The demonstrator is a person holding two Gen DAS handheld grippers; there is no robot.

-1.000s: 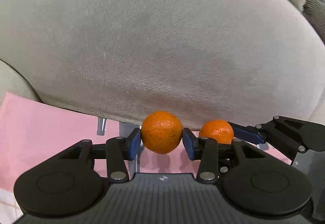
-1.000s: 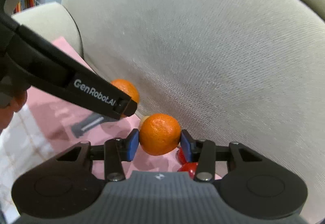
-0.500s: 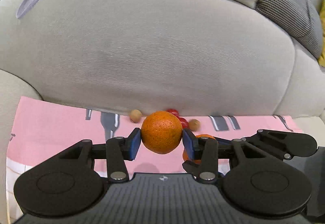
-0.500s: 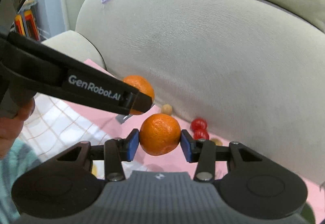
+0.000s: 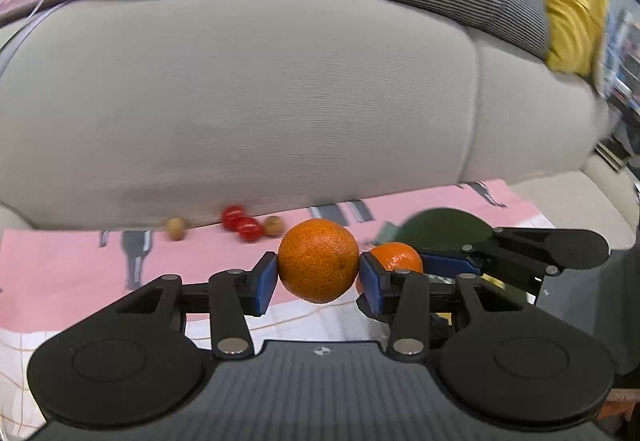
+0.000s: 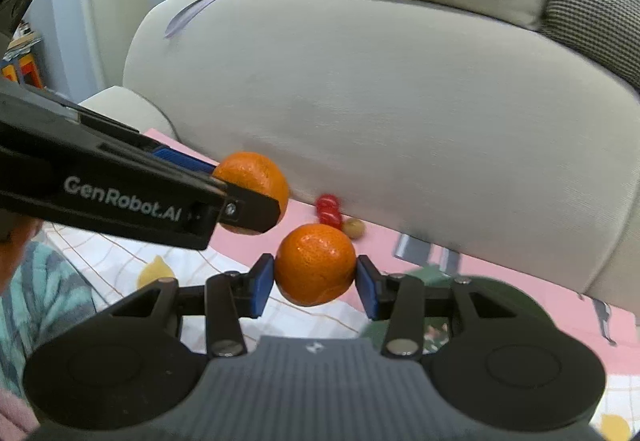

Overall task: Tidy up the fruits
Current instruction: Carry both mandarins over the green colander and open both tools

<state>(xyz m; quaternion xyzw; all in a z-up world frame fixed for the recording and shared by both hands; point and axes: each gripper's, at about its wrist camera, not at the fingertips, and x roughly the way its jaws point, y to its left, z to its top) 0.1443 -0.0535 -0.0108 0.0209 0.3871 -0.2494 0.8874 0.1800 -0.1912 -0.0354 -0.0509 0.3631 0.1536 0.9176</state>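
Black gripper bodies, blue-padded fingers (image 5: pixel 266 283), silver screws, white GenRobot.AI lettering

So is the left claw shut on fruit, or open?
Shut on fruit: the left claw has both blue pads pressed against an orange, held clear above the pink cloth.

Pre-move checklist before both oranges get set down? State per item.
1. Left gripper shut on its orange, pads on both sides: ok.
2. Right gripper shut on its orange: ok.
3. Both oranges lifted clear of the pink cloth: ok.
4. Gap between the two grippers: close, the left one's orange sits just beside the right one's; contact cannot tell.
5. Drop spot: dark green dish partly hidden; free space cannot tell.
6. Loose cherry tomatoes against the sofa cushion, out of the path: ok.
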